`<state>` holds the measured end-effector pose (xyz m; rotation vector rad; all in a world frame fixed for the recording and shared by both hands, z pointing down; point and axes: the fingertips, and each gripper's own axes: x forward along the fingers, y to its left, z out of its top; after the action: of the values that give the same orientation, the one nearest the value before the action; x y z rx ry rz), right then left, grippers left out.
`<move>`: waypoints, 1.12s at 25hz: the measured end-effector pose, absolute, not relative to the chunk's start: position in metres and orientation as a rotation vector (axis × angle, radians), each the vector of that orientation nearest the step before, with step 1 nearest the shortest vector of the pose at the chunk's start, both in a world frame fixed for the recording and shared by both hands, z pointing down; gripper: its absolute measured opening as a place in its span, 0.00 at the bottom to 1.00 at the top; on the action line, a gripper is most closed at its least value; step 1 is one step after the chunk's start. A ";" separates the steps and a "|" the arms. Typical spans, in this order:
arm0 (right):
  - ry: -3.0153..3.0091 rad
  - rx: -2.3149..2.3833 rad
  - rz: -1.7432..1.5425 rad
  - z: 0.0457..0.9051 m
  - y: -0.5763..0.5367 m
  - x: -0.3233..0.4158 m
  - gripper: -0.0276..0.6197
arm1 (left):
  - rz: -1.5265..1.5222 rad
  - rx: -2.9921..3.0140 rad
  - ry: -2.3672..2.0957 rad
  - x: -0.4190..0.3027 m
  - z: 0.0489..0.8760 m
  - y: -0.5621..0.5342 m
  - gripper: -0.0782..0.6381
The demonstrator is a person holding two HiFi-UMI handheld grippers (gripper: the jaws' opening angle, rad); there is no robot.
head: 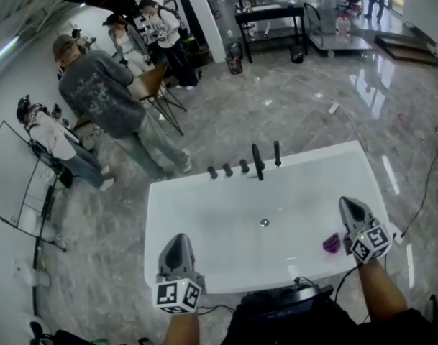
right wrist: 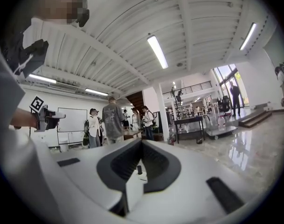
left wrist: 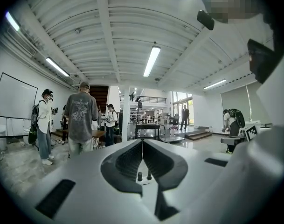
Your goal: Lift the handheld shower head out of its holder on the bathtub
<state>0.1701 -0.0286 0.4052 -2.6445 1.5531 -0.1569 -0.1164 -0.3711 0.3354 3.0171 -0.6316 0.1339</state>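
Head view puts the handheld shower head [head: 258, 162] at the bathtub's far rim. We take it to be the taller of two black uprights standing in its holder there, though at this size the slimmer post [head: 277, 153] just beside it could equally be the one. Three short black knobs [head: 228, 169] line up to its left. The white bathtub [head: 204, 214] lies between us and that row, with a drain [head: 264, 223] in its floor and a small purple object [head: 331, 244] near the right wall.

Both tools hang over the near rim, well apart from the fittings. The left gripper [head: 178, 241] has its jaws pressed together on nothing, as does the right gripper [head: 348, 205]. The left gripper view [left wrist: 142, 143] and the right gripper view [right wrist: 141, 143] each show the tips meeting, with only the distant fittings visible past them.

To do this well, we would pick one hand (the right sits closer to the uprights), spread its jaws before arriving, and reach across the tub. We would close around the stem below the head, then draw it straight up along the holder's axis without levering sideways. The hose may drag, so the lift should be slow.
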 end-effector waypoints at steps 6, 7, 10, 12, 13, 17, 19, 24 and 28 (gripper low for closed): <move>1.584 -2.733 -0.061 0.391 -0.055 0.170 0.05 | 0.136 3.016 -0.575 -0.090 0.343 -0.395 0.13; 1.586 -2.738 -0.053 0.391 -0.061 0.169 0.05 | 0.142 3.020 -0.558 -0.085 0.344 -0.397 0.13; 1.589 -2.738 -0.025 0.390 -0.084 0.171 0.05 | 0.157 3.036 -0.504 -0.070 0.347 -0.406 0.13; 1.568 -2.711 -0.023 0.384 -0.102 0.177 0.05 | 0.149 3.040 -0.473 -0.061 0.348 -0.412 0.13; 1.556 -2.689 -0.022 0.380 -0.111 0.180 0.05 | 0.143 3.043 -0.462 -0.056 0.347 -0.416 0.13; 1.552 -2.641 0.015 0.362 -0.143 0.200 0.05 | 0.119 3.057 -0.474 -0.032 0.344 -0.434 0.13; 1.559 -2.647 0.040 0.357 -0.158 0.210 0.05 | 0.103 3.061 -0.477 -0.017 0.342 -0.442 0.13; 1.555 -2.662 0.054 0.361 -0.183 0.237 0.05 | 0.086 3.047 -0.463 0.020 0.354 -0.451 0.13; 1.473 -2.616 0.009 0.372 -0.190 0.262 0.05 | 0.132 3.035 -0.463 0.039 0.380 -0.450 0.13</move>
<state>0.2625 -0.1902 0.3718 -2.6157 1.4729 0.0093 0.0390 -0.4497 0.3798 3.0347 -0.4635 0.1320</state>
